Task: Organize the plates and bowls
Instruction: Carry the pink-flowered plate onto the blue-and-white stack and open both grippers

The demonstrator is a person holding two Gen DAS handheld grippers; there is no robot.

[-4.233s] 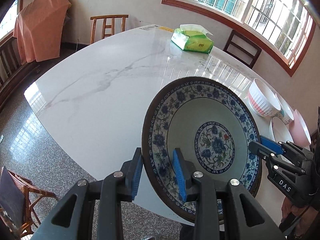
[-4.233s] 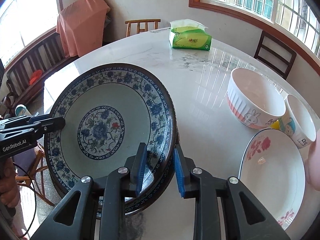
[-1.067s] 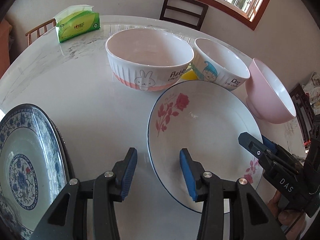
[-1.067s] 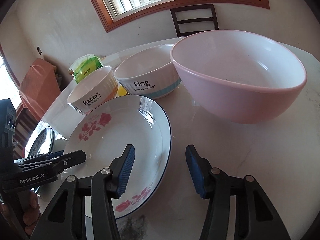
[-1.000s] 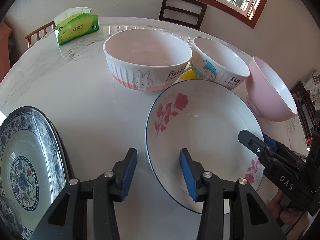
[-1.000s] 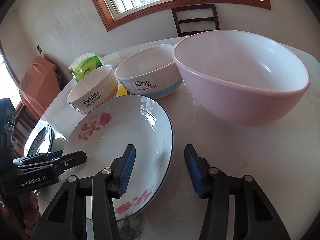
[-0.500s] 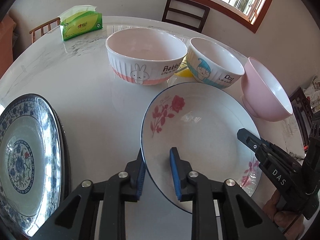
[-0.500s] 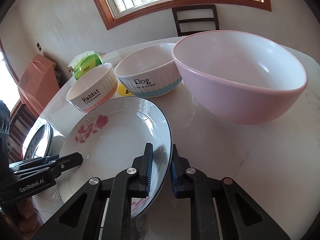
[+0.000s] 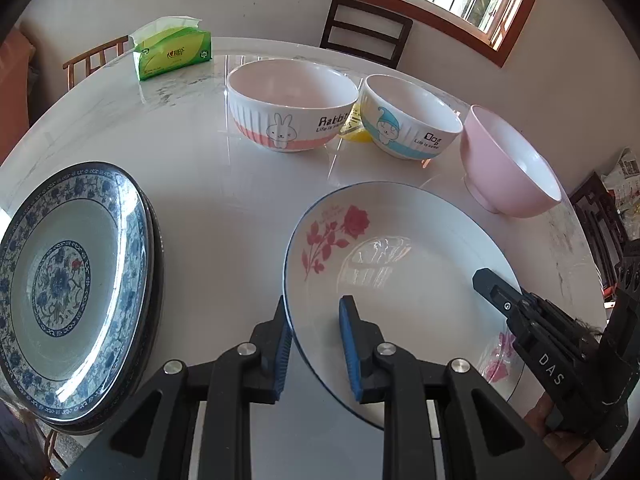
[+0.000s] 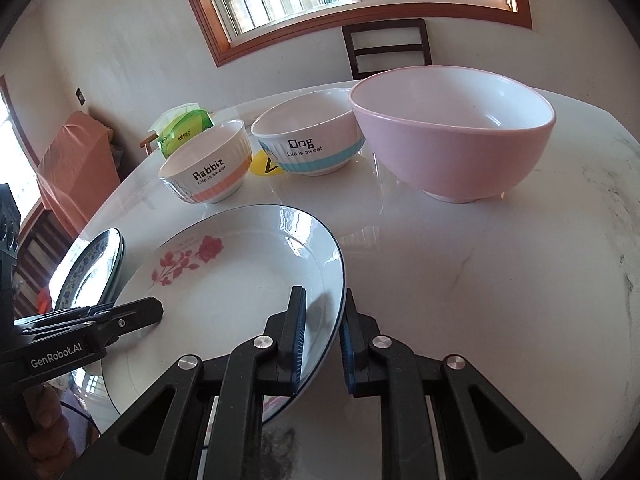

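A white plate with red roses [image 9: 400,280] is held off the marble table between both grippers. My left gripper [image 9: 314,346] is shut on its left rim. My right gripper [image 10: 322,334] is shut on its right rim, and the plate [image 10: 240,280] tilts up a little on that side. A stack of blue floral plates [image 9: 68,280] lies at the left, also seen in the right wrist view [image 10: 90,270]. Behind stand a Rabbit bowl [image 9: 290,104], a Dog bowl [image 9: 408,116] and a pink bowl [image 9: 508,164].
A green tissue pack [image 9: 172,52] sits at the far side of the round marble table [image 9: 192,152]. A small yellow item [image 9: 354,132] lies between the Rabbit and Dog bowls. Chairs [image 9: 364,28] stand around the table under the window.
Both grippers left the blue plates on the stack, moved to the rose plate, and closed on its opposite rims. The plate has since risen and tilted.
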